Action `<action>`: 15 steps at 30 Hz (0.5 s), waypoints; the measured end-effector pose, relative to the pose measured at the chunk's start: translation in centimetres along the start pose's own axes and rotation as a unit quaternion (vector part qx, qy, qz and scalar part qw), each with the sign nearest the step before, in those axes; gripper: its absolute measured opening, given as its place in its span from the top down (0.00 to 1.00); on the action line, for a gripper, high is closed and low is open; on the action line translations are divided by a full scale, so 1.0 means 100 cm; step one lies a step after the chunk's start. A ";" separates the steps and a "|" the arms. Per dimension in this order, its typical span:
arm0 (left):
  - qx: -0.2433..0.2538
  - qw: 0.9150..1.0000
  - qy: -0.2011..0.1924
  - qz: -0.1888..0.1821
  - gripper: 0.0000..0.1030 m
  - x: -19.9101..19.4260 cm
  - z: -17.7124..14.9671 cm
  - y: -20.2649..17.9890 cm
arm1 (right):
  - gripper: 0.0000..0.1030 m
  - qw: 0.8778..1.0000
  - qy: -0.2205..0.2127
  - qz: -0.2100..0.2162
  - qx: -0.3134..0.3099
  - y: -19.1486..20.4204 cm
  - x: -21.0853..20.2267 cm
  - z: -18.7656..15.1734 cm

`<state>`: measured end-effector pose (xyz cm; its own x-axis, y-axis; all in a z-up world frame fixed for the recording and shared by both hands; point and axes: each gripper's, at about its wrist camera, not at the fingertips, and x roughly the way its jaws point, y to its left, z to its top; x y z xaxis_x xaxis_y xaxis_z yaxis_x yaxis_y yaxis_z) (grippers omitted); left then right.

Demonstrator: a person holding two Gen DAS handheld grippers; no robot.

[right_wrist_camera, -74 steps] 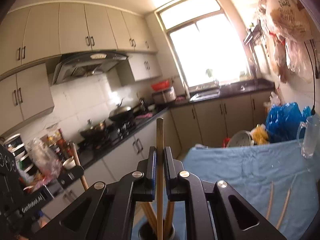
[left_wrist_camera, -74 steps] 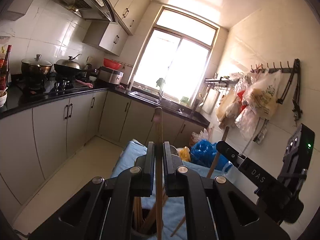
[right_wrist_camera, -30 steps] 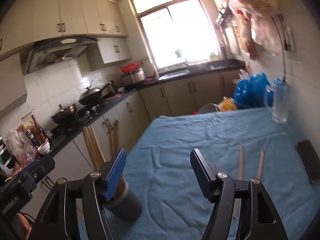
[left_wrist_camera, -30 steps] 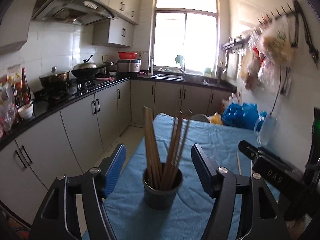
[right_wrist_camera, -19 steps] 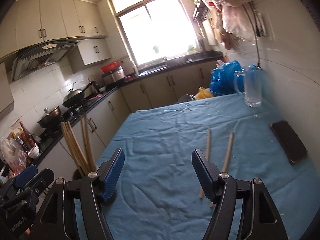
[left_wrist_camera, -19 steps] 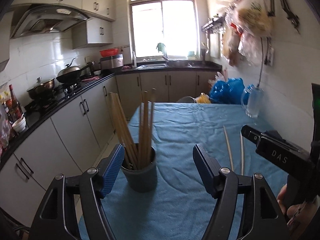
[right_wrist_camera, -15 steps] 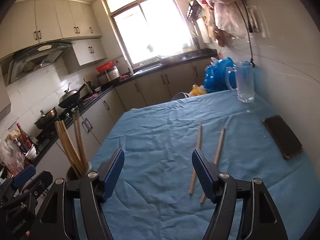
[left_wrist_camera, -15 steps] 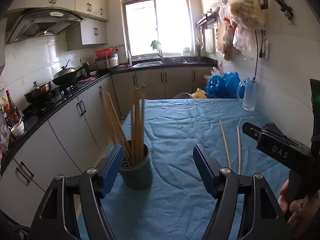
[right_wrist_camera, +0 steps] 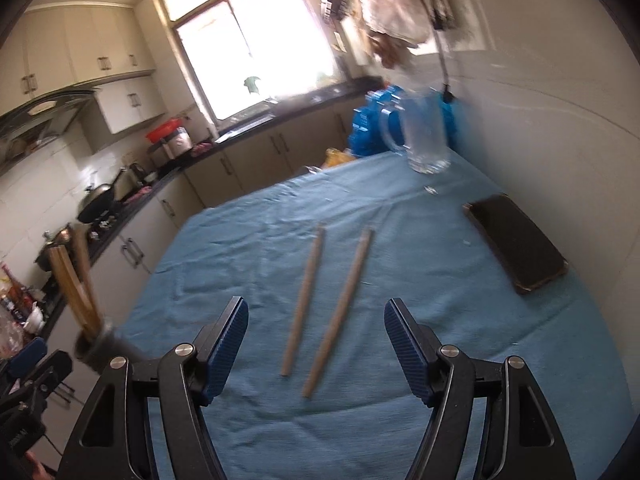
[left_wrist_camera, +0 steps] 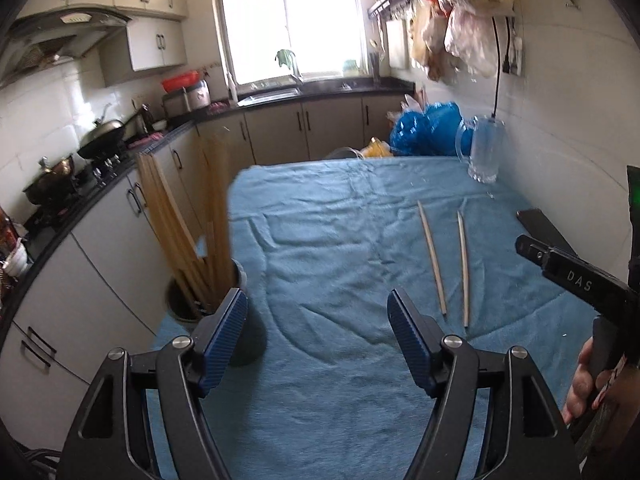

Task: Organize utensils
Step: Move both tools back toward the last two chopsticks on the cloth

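Note:
Two wooden chopsticks point(right_wrist_camera: 320, 304) lie side by side on the blue cloth point(right_wrist_camera: 400, 240), just beyond my right gripper point(right_wrist_camera: 316, 336), which is open and empty with its jaws wide apart. In the left wrist view the same chopsticks point(left_wrist_camera: 444, 256) lie ahead and to the right of my left gripper point(left_wrist_camera: 316, 328), also open and empty. A dark round holder point(left_wrist_camera: 240, 340) full of several upright chopsticks point(left_wrist_camera: 188, 232) stands at the table's left edge, right by the left finger of that gripper. The holder point(right_wrist_camera: 100, 348) shows blurred at the left of the right wrist view.
A glass mug point(right_wrist_camera: 424, 136) stands at the far right of the table near the wall. A dark flat phone-like slab point(right_wrist_camera: 516, 244) lies by the right wall. Blue plastic bags point(left_wrist_camera: 428, 128) sit behind the table. Kitchen cabinets and a stove point(left_wrist_camera: 60, 184) run along the left.
Both grippers have swung right and dipped toward the table. The holder has slid to the left of both views, and the two loose chopsticks now lie nearer the right gripper.

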<state>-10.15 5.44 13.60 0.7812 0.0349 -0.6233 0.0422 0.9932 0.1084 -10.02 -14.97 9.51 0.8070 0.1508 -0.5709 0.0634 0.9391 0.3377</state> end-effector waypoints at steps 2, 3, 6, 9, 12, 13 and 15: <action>0.000 1.000 0.019 -0.013 0.30 0.015 0.002 -0.007 | 0.27 1.000 0.013 -0.016 0.008 -0.017 0.009 0.001; 0.000 0.999 0.029 -0.021 0.30 0.023 0.003 -0.011 | 0.27 0.999 0.021 -0.022 0.011 -0.026 0.013 0.002; -0.001 0.998 0.056 -0.043 0.30 0.049 0.007 -0.024 | 0.27 0.998 0.050 -0.043 0.022 -0.052 0.031 0.005; -0.004 0.995 0.078 -0.067 0.30 0.077 0.011 -0.041 | 0.27 0.995 0.076 -0.055 0.038 -0.074 0.050 0.008; -0.004 0.992 0.093 -0.090 0.30 0.105 0.016 -0.059 | 0.27 0.993 0.096 -0.048 0.042 -0.083 0.069 0.014; -0.002 0.990 0.101 -0.100 0.31 0.117 0.017 -0.066 | 0.27 0.993 0.101 -0.043 0.039 -0.081 0.074 0.015; 0.002 0.986 0.122 -0.114 0.38 0.141 0.019 -0.078 | 0.27 0.993 0.116 -0.025 0.026 -0.075 0.087 0.019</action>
<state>1.69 -2.08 5.48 0.5777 -0.1634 -0.7998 0.2019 0.9779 -0.0539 -2.29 -21.32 3.43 0.6459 0.1764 -0.7427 0.1360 0.9308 0.3393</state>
